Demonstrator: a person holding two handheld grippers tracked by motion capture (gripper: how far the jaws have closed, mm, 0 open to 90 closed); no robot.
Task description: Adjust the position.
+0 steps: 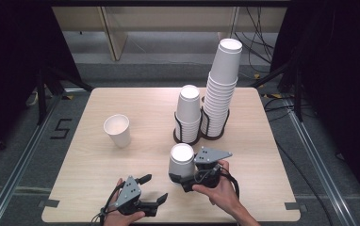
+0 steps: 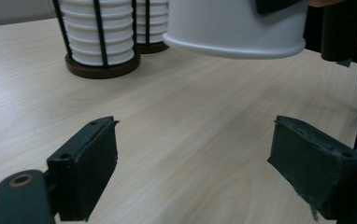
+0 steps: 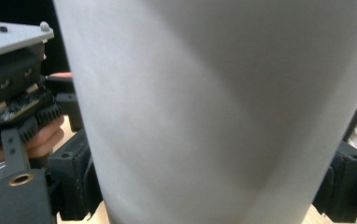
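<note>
An upside-down paper cup [image 1: 181,162] is pinched between the jaws of the right gripper [image 1: 184,181], near the front middle of the desk [image 1: 121,188]. In the left gripper view its rim is seen raised clear of the wood. The left gripper [image 1: 153,188] is held just to its left near the front edge, jaws spread wide around nothing. Behind the held cup, two cup stacks are kept in dark holders: a short stack [image 1: 188,114] and, beside it, a tall stack [image 1: 221,89]. A single upright cup [image 1: 117,130] is stood well apart on the left.
</note>
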